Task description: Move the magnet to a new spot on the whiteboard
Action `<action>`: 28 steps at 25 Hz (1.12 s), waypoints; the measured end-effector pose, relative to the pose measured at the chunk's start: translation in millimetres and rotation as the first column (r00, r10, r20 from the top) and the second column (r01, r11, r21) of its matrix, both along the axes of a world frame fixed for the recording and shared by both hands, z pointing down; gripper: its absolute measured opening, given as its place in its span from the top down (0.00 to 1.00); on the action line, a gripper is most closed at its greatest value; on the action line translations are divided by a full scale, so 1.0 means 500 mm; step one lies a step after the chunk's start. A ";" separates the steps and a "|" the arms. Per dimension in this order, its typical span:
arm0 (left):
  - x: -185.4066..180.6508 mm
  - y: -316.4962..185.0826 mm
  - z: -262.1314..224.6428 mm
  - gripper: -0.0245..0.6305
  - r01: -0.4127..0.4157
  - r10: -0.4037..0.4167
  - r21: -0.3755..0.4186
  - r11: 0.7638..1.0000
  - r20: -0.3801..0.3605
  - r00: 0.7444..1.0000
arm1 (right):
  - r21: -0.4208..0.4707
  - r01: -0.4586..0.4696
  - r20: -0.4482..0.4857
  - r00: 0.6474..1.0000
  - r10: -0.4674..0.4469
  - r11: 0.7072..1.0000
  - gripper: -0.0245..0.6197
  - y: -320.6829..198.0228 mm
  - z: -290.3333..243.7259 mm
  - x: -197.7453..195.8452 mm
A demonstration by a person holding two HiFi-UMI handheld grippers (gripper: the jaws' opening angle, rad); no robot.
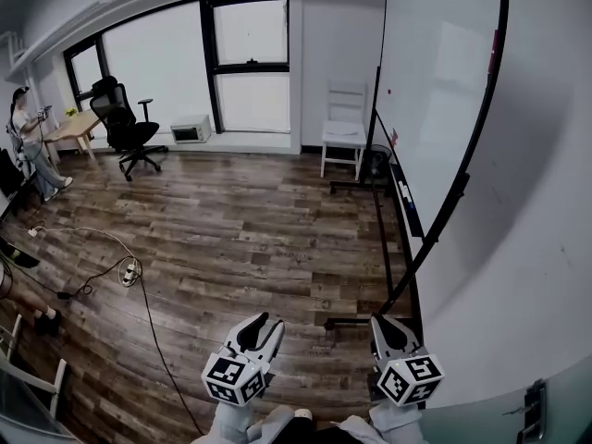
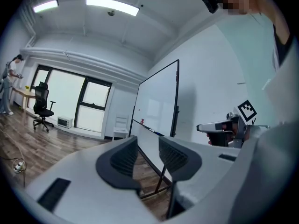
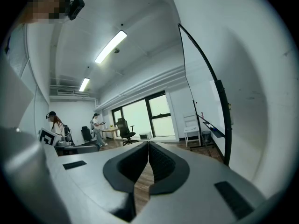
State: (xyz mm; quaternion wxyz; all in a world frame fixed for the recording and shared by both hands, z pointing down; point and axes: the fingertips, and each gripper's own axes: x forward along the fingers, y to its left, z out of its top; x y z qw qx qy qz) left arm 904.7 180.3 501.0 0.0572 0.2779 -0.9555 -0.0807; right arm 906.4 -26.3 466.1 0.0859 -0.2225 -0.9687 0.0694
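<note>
A dark wood-plank floor (image 1: 240,239) fills the room, under white walls and a row of black-framed windows (image 1: 250,63) on the far side. The whiteboard (image 1: 435,91) stands on a black wheeled frame along the right wall, with a tray of markers (image 1: 407,202) at its lower edge. The magnet (image 1: 389,91) appears as a small red dot on the far part of the board, well apart from both grippers. A white chair (image 1: 344,132) stands just beside the board's far end. At the far left are a black office chair (image 1: 125,128), a wooden desk (image 1: 74,128) and a person (image 1: 28,141) standing beside it. A white boxy appliance (image 1: 191,129) sits on the floor beneath the windows. A power strip (image 1: 130,271) and a trailing cable (image 1: 153,331) lie on the floor at the near left. Long light strips (image 2: 112,6) run across the ceiling.

The left gripper (image 2: 148,143) is released, its jaws apart with only floor showing between them. The right gripper (image 3: 148,146) is clenched on nothing, its pads pressed together. Each gripper's cube bears black-and-white square markers; no other print is legible.
</note>
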 end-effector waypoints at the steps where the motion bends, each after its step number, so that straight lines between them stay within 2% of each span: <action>1: -0.007 0.006 0.001 0.73 0.001 -0.001 -0.002 1.000 -0.001 1.000 | 0.000 -0.004 0.000 1.000 0.004 1.000 0.92 0.003 0.001 -0.008; 11: -0.020 0.047 0.031 0.68 0.043 -0.043 0.000 0.999 -0.029 0.999 | 0.011 0.011 -0.029 1.000 -0.011 1.000 0.92 0.023 0.020 -0.038; 16: -0.053 0.054 0.051 0.68 0.050 -0.050 -0.005 0.999 -0.047 0.998 | 0.003 0.030 -0.034 0.999 -0.030 1.000 0.92 0.032 0.032 -0.088; 21: -0.132 0.059 0.046 0.68 0.054 -0.055 -0.009 0.998 -0.028 0.998 | 0.000 0.047 -0.028 0.999 -0.047 0.999 0.92 0.041 0.036 -0.167; 28: -0.308 0.045 0.033 0.68 0.036 -0.036 -0.036 0.999 -0.010 0.999 | -0.002 0.042 -0.019 0.999 -0.042 0.999 0.92 0.038 0.025 -0.338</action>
